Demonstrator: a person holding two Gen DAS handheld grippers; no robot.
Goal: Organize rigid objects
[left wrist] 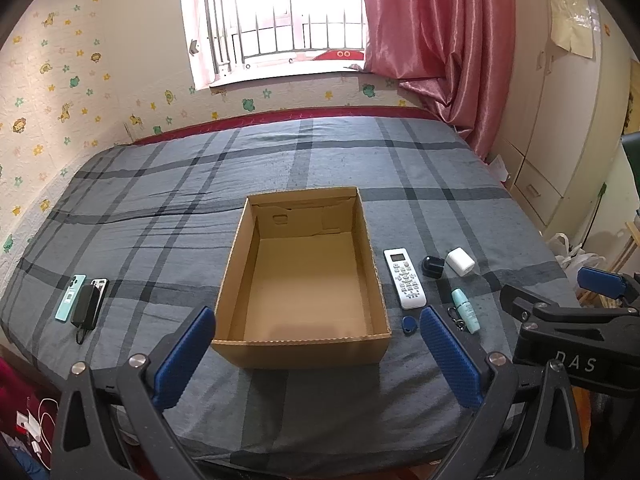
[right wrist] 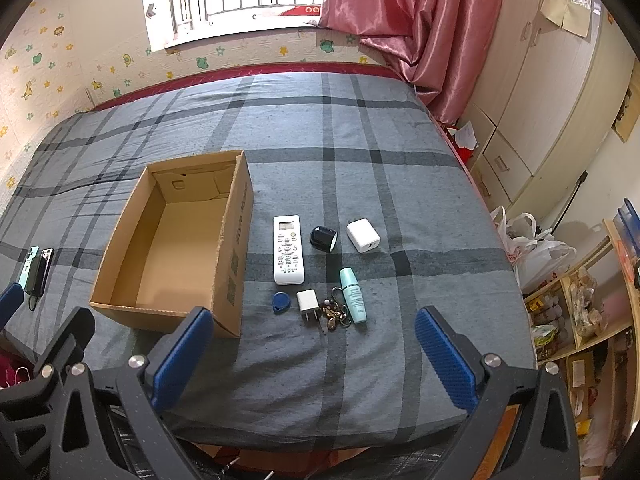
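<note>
An empty open cardboard box sits mid-bed. To its right lie a white remote, a black round case, a white square charger, a teal bottle, a blue key fob, a white plug adapter and a bunch of keys. To the box's left lie two phones and a black power bank. My left gripper is open before the box. My right gripper is open before the small items.
The grey plaid bed runs back to a wall with a barred window and a pink curtain. Wardrobes, white bags and shelves stand to the right. The right gripper's body shows in the left wrist view.
</note>
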